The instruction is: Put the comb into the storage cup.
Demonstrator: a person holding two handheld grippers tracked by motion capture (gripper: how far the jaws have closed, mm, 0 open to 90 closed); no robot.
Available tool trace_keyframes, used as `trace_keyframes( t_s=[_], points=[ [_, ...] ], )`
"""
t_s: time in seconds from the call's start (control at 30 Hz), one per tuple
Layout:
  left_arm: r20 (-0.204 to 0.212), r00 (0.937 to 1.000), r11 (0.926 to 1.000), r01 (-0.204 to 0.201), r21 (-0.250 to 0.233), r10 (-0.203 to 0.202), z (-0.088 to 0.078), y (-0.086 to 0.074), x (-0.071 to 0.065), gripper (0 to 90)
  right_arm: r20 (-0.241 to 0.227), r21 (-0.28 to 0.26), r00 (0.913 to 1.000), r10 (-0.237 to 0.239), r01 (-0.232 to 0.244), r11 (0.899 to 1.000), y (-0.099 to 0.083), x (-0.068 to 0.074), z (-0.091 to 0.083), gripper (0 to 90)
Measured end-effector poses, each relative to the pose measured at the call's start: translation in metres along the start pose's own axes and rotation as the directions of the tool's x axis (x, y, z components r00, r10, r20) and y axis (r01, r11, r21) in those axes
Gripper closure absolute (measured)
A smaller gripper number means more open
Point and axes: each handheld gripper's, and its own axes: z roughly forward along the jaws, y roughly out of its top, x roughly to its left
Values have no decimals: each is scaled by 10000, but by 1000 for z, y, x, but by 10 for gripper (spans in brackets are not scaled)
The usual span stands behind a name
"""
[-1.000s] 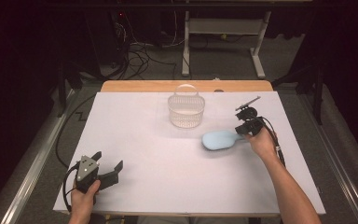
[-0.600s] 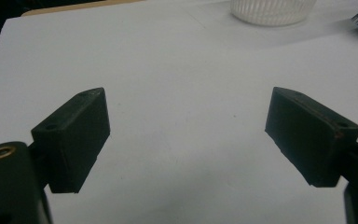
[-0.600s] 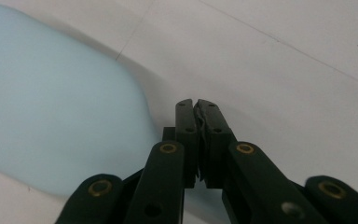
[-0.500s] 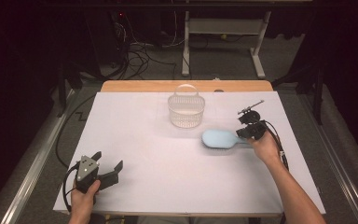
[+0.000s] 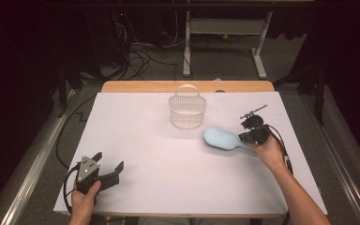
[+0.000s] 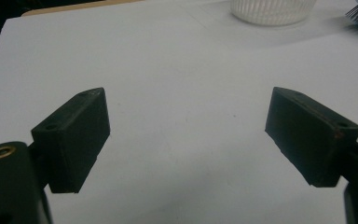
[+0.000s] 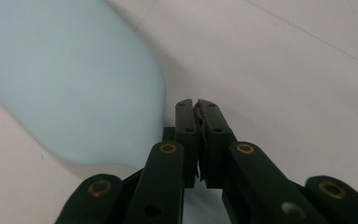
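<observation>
Your right gripper [image 5: 252, 135] rests over the handle of the pale blue brush [image 5: 221, 139], jaws pressed together with nothing visibly between them. That brush lies on the white table [image 5: 168, 154], just right of the clear basket [image 5: 187, 110]. Your left gripper [image 5: 104, 171] sits near the front left corner, jaws spread wide and empty.

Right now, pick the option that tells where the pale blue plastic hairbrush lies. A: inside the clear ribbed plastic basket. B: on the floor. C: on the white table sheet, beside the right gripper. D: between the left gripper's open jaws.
C: the pale blue plastic hairbrush lies flat on the white table sheet, at the right gripper, apart from the clear ribbed plastic basket.
</observation>
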Motion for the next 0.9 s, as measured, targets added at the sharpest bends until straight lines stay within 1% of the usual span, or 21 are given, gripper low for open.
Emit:
trace_keyframes(
  t_s=[0.6,0.9],
  points=[
    [8,10000,10000,-15,5,15,0,0,0,145,-142,-13,9997,-214,214,9998,-14,7,-4,882],
    [20,10000,10000,6,28,-6,2,0,0,145,-214,56,9996,-200,201,9998,-24,10,-5,881]
  ],
)
